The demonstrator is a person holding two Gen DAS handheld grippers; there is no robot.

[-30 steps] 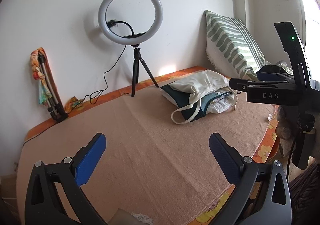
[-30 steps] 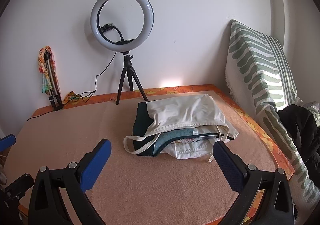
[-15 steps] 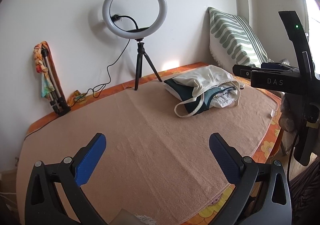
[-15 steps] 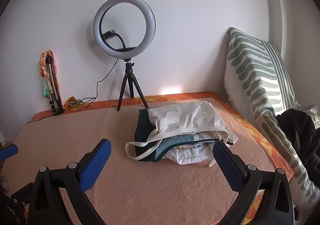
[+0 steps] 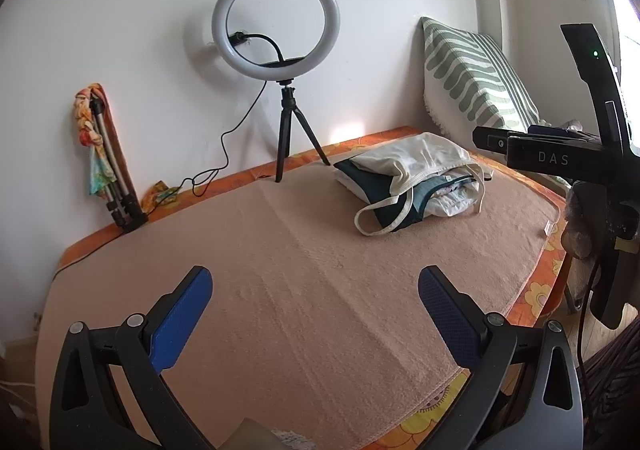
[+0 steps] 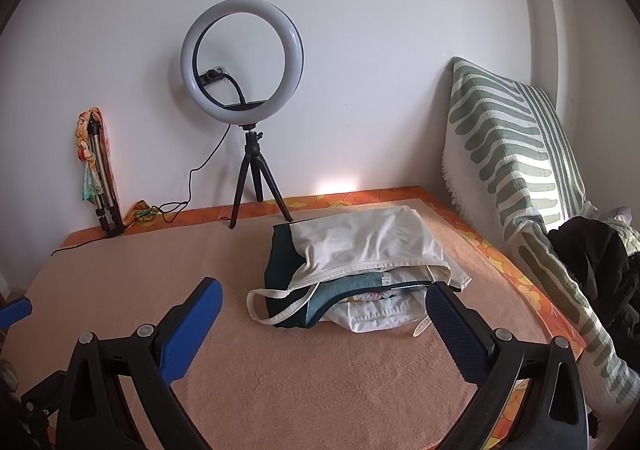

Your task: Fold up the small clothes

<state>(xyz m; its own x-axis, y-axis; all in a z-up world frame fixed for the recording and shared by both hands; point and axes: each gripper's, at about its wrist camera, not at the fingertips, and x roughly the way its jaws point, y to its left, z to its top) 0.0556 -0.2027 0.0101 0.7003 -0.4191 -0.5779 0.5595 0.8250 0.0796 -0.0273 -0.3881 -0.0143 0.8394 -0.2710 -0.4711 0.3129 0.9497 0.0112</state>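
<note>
Both tools are up off the surface and empty, and everything here hangs on where the pile (image 6: pixel 356 270) sits relative to each. The right tool (image 6: pixel 324 314) has its blue pads (image 6: pixel 192 322) spread wide, and the pile lies dead ahead of it, close in, its near edge framed right between the two fingers. The left tool (image 5: pixel 316 314) is just as wide open with nothing in it, but from its view the same pile (image 5: pixel 412 186) is well off, ahead and to the right, toward the far right corner of the bed (image 5: pixel 280 270) near the striped pillow (image 5: pixel 472 78). So the right hand is clearly the nearer one (the left would have to cross a long stretch of bare peach cover to get there). The pile itself is a loose stack: a cream top (image 6: pixel 360 246) draped over dark teal (image 6: pixel 280 262) and white pieces, with its long side running left to right across the right tool's view and a cream strap loop (image 6: pixel 276 306) spilling out toward the near left. My read is that the next move is a reach to lift the top garment, and that strap and the cream hem facing the right tool look like the easiest edge to pinch. The ring light (image 6: pixel 242 102) on its tripod stands behind the pile, apart from it.
</note>
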